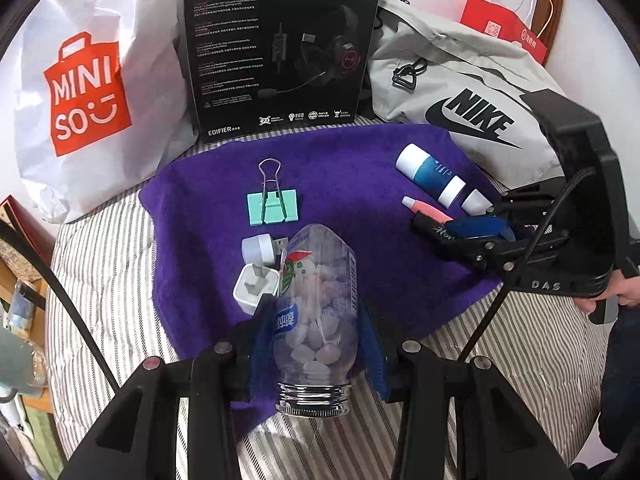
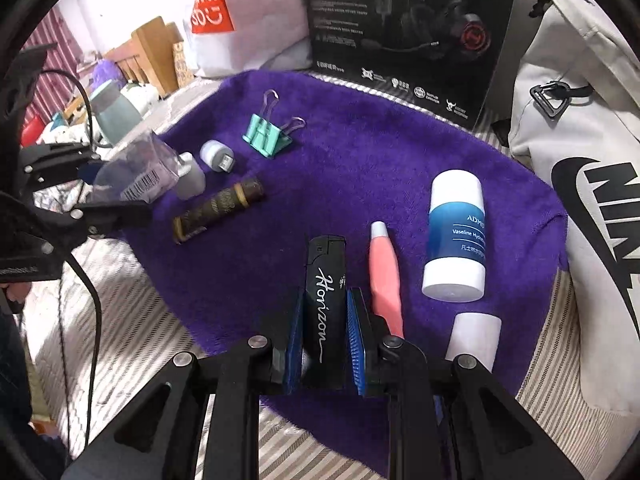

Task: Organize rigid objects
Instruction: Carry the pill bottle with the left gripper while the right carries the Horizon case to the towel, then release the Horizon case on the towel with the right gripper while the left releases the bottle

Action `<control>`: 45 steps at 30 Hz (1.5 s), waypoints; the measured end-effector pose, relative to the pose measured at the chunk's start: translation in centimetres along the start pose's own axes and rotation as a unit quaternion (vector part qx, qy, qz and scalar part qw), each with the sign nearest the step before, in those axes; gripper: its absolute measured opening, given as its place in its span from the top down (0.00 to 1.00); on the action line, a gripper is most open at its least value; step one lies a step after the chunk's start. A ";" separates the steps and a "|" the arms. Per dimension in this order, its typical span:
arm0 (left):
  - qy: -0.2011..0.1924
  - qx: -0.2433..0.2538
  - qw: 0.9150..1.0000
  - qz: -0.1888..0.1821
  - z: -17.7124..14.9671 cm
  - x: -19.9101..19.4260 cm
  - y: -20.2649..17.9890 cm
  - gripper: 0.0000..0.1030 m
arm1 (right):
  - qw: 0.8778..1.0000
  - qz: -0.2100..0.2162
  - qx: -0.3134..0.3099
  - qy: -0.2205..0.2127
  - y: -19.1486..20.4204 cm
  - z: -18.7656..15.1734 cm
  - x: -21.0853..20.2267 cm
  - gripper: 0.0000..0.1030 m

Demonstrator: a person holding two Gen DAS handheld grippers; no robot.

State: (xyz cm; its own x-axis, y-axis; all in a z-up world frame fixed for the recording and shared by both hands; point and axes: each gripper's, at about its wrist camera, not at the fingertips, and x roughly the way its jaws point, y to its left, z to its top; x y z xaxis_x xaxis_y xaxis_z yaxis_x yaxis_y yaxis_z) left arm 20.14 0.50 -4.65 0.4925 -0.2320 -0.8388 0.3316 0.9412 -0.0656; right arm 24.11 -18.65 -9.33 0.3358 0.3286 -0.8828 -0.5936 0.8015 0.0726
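The left gripper [image 1: 316,344] clamps a clear bottle [image 1: 316,320]; the right gripper [image 2: 324,340] clamps a black lighter [image 2: 325,304], both low over the towel.

Free room and obstacles on the purple towel [image 2: 360,168]. The towel's middle, between the mint binder clip [image 2: 267,136] and the blue-and-white tube [image 2: 456,236], lies bare and open to a gripper; the far edge is walled by the upright headset box [image 2: 400,20], with the white shopping bag [image 1: 88,92] far left and the grey bag [image 2: 580,160] closing the right side; at left, a brown patterned cylinder [image 2: 220,208], a small white USB plug [image 2: 216,155] and a white charger [image 1: 256,288] crowd together; at right, the pink tube [image 2: 384,276] lies just beside the tube, leaving a narrow lane; the near striped bedding [image 2: 140,340] is open.
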 end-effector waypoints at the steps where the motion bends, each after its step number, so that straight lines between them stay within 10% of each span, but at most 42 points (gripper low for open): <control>1: 0.001 0.001 1.000 0.001 0.1 0.2 0.0 0.62 | 1.000 -0.002 -0.002 0.004 0.0 0.0 0.3 0.79; 23: 0.004 0.019 1.000 -0.006 2.5 2.3 -1.1 0.62 | 0.999 0.007 0.034 -0.038 -1.1 -2.9 -2.7 0.51; 45: 0.034 0.037 0.999 -0.008 7.3 9.4 -3.0 0.62 | 0.997 0.012 0.062 -0.051 -2.5 -4.4 -3.6 0.50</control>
State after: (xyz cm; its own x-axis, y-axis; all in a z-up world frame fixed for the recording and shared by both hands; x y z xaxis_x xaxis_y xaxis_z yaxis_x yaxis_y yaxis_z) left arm 29.61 -6.28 -8.39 0.4316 -0.2264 -0.8732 0.3978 0.9166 -0.0410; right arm 21.17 -24.05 -8.43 0.3987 0.3925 -0.8288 -0.5089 0.8465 0.1561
